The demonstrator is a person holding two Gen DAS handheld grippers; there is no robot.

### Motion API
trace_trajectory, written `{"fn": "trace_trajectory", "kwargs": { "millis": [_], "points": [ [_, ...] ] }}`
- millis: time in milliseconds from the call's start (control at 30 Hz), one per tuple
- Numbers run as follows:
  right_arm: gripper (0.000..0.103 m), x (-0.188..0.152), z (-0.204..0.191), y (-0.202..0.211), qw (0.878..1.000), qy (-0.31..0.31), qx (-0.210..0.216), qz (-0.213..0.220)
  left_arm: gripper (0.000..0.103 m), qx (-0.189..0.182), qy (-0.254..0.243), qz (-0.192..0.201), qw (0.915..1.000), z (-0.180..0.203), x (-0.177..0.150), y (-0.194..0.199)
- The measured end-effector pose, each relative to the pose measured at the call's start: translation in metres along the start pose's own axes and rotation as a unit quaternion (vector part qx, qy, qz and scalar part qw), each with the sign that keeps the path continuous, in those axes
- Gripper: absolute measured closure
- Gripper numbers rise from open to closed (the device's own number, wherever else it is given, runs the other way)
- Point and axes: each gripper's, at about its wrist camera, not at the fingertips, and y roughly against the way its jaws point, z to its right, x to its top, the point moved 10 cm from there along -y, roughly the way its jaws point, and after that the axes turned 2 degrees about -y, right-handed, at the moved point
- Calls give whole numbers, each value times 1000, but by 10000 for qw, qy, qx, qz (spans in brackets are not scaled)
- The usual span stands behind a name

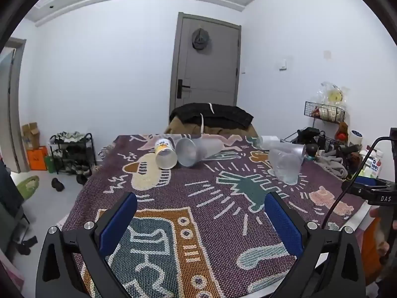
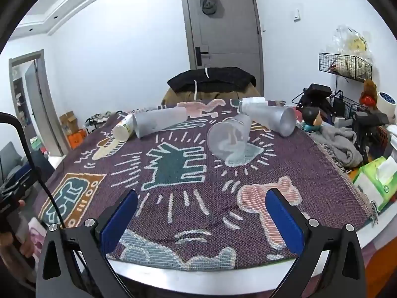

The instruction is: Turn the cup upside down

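Observation:
Several cups lie on their sides on the patterned cloth (image 1: 223,223) (image 2: 198,198). A clear tumbler (image 1: 285,165) (image 2: 229,136) lies nearest, mouth toward me. A frosted tall cup (image 1: 198,150) (image 2: 158,123) lies beside a white and yellow paper cup (image 1: 165,154) (image 2: 124,129). Another frosted cup (image 1: 282,145) (image 2: 270,118) lies at the far right. My left gripper (image 1: 201,201) is open and empty above the near part of the cloth. My right gripper (image 2: 201,198) is open and empty, well short of the tumbler.
A chair with a dark jacket (image 1: 211,116) (image 2: 211,78) stands behind the table. Clutter fills the right side: a grey towel (image 2: 340,144), a tissue pack (image 2: 377,178), a wire rack (image 2: 345,65), a small figurine (image 2: 312,118). A shoe rack (image 1: 72,151) stands on the floor at left.

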Motion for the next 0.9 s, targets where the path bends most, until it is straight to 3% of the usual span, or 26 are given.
{"fn": "trace_trajectory", "kwargs": {
  "millis": [433,900],
  "points": [
    [0,1,1,2,9994,55,-84,322,0,-56,-131,209,9997,8,4,6],
    [0,4,6,6,9991,38,-118,406,0,-286,-198,98,9993,20,3,2]
  ]
}}
